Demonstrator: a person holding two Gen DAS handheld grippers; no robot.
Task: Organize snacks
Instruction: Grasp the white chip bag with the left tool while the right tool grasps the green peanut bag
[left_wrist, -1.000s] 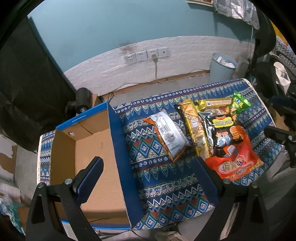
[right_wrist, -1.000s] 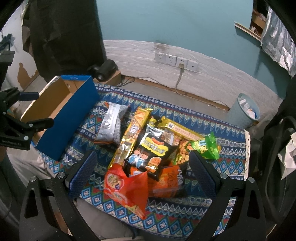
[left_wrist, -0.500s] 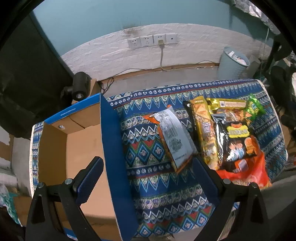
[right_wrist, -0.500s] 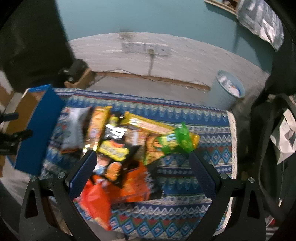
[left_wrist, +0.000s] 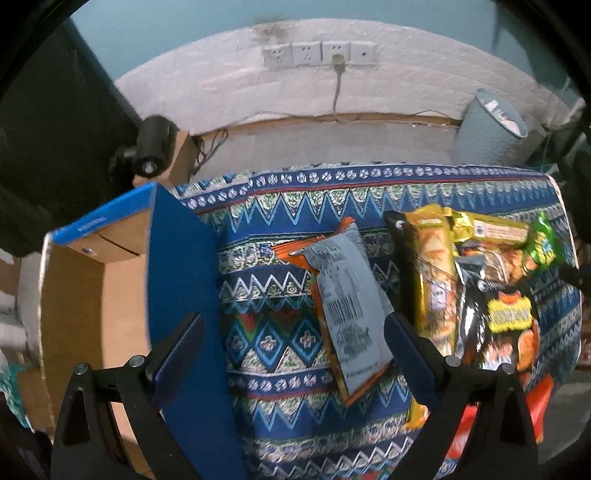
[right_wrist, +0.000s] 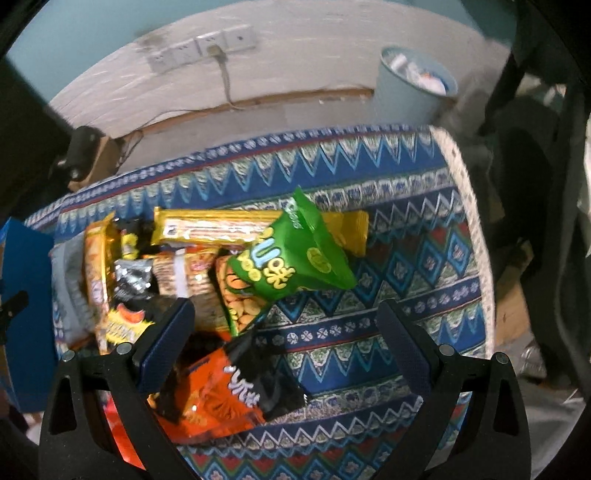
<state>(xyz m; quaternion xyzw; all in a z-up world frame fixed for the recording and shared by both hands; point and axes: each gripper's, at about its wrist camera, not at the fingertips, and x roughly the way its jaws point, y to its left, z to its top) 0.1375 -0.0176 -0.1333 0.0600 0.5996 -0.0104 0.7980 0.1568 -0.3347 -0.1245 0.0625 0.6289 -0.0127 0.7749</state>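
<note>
A pile of snack packets lies on a patterned blue cloth (left_wrist: 280, 221). In the left wrist view a grey-and-orange packet (left_wrist: 347, 310) lies apart from the pile, between the open fingers of my left gripper (left_wrist: 295, 343), which hovers above it. A blue cardboard box (left_wrist: 173, 280) stands open at the left, its inside bare. In the right wrist view a green bag (right_wrist: 291, 254) sits on top of the pile, with an orange-and-black bag (right_wrist: 229, 391) nearer. My right gripper (right_wrist: 284, 336) is open above them, holding nothing.
A long yellow packet (left_wrist: 432, 280) and a black-and-yellow bag (left_wrist: 502, 325) lie right of the grey one. A pale bin (right_wrist: 410, 85) stands on the floor beyond the table. The cloth's right edge (right_wrist: 476, 236) is near; a black camera (left_wrist: 153, 147) sits behind the box.
Both grippers have moved forward and down toward the table. The left one now frames the grey packet; the right one has swung right, so the green bag is centred. Nothing was picked up.
</note>
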